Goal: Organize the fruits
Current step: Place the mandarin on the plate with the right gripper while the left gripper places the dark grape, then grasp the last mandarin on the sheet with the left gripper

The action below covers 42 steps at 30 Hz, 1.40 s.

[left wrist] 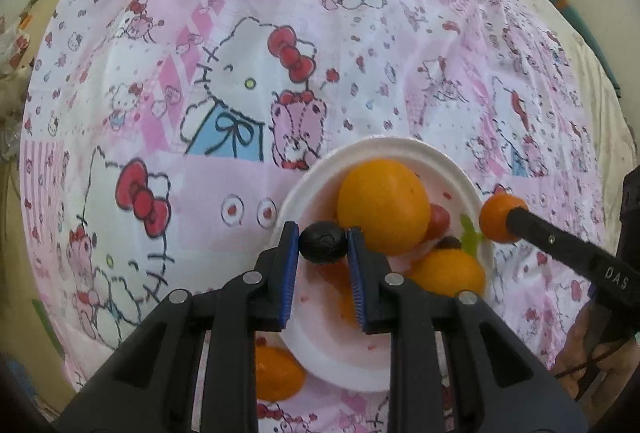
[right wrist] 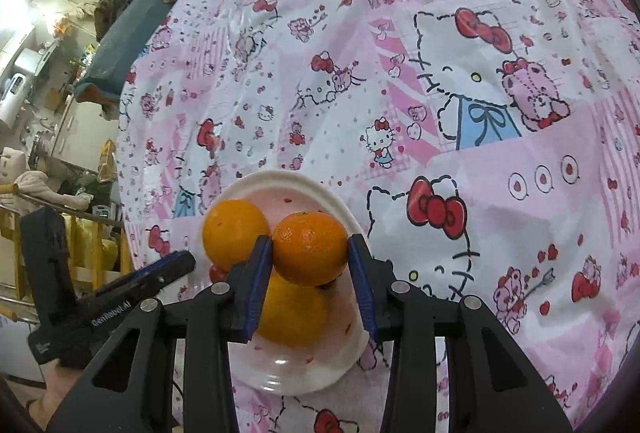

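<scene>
Patterned cloth point(left wrist: 168, 137), plate point(left wrist: 308, 353) half hidden, dark fruit point(left wrist: 322, 242) unidentifiable

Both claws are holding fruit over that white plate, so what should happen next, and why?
Probably lower and release. The left gripper pinches a dark plum above the plate, and the right gripper holds a tangerine over the oranges already there.

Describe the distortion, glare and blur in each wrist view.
Left wrist: fisheye bows the tablecloth, dark vignette at the corners, print edges slightly soft. Right wrist: same bowing, blown-out brightness at upper left, small glare spot on the plate.
</scene>
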{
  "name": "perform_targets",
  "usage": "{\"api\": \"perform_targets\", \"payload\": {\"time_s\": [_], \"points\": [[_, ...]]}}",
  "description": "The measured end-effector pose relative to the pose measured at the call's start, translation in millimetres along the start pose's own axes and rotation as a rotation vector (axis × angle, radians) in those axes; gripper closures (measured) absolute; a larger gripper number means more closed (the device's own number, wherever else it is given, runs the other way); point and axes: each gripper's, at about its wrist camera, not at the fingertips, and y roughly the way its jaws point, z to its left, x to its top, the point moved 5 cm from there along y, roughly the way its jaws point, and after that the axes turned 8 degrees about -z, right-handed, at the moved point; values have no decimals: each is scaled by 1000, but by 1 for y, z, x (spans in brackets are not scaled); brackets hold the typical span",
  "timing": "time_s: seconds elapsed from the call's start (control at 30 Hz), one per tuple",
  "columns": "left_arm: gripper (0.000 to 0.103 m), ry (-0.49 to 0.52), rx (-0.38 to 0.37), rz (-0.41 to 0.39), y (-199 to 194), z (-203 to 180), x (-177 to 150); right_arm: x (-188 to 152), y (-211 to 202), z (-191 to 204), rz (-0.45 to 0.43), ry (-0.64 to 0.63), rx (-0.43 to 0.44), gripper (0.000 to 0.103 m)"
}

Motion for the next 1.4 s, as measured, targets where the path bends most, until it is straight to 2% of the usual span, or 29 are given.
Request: {"api": "perform_targets", "payload": {"time_s": [0.2,0.53,0.7,0.73,0.8,0.83,0.87,0.93,1.2,1.3,1.4], "points": [[82,8,14,13,13,3,2,-3,9,-5,22,13,3,62],[81,14,10,22,14,-1,0,-8,18,-3,45,5,10,60],[76,30,8,36,14,-1,0,-10,19,-2,51,-7,3,58],[74,28,5,41,14,-2,0,-10,19,-2,53,-5,4,58],[71,28,0,43,12,-2,-1,-9,17,0,45,-2,16,44],[66,32,2,41,11,-3,-1,-8,15,0,38,-4,12,42],[56,37,9,35,9,-3,-1,-7,13,1,32,-10,8,42],[47,46,16,18,5,-3,0,-6,10,4,25,-18,10,42],[45,60,13,10,-4,-1,-1,-5,3,10,17,-30,6,42],[36,65,8,4,-9,-2,-2,-6,0,11,14,-29,2,42],[34,86,11,-6,-15,-2,-5,-6,-3,14,10,-34,0,42]]}}
